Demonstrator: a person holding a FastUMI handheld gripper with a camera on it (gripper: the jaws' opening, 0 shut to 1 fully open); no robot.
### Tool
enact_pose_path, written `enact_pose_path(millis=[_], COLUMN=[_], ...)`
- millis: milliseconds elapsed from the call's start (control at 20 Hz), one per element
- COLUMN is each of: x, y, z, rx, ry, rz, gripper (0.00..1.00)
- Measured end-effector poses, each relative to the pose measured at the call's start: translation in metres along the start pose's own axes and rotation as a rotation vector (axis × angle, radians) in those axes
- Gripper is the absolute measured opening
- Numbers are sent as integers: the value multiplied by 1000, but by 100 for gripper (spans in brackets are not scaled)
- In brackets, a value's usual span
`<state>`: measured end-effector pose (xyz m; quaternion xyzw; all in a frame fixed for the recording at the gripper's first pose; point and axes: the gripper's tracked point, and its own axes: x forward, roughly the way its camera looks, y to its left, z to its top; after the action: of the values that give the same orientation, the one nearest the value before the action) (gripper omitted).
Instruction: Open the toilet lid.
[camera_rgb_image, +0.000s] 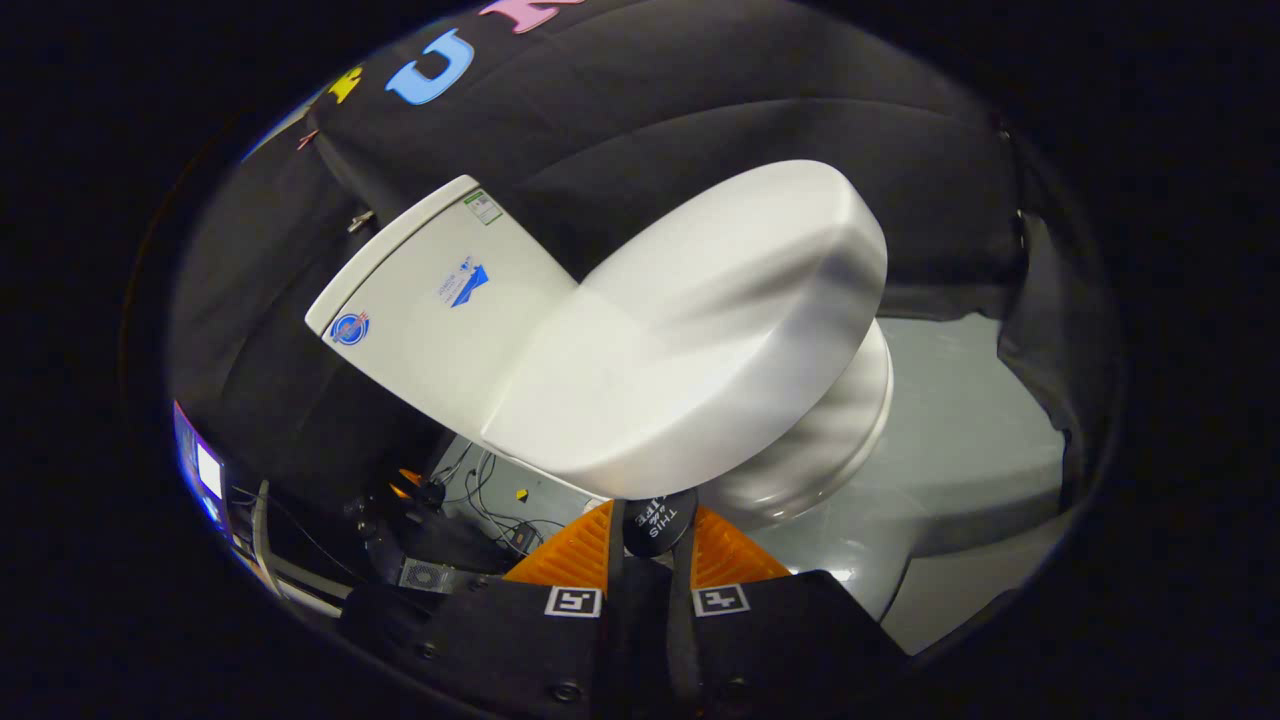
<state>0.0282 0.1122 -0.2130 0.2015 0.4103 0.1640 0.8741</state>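
Note:
A white toilet stands tilted in my view, its tank (440, 300) against the black cloth wall. The broad white lid (690, 330) is raised a little off the bowl (830, 440), with a gap showing along the far side. A small round black tab (658, 518) sticks out from the lid's near edge. My gripper (655, 545) is right at that edge, and its two orange fingers (570, 555) sit close on either side of the tab, shut on it. The lid hides the seat and the inside of the bowl.
Grey floor (960, 420) spreads beyond the bowl to the cloth wall. Beside the toilet's base, under the tank, lie loose cables and small black boxes (480, 500). A lit screen (205, 465) glows low at the booth's side.

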Motion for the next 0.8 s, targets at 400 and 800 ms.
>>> enact_pose_path(millis=[400,800], x=[-31,-37], y=[76,136], z=[53,83], rx=[-212,-415], ry=[-85,-129], rz=[3,1], gripper=[18,18])
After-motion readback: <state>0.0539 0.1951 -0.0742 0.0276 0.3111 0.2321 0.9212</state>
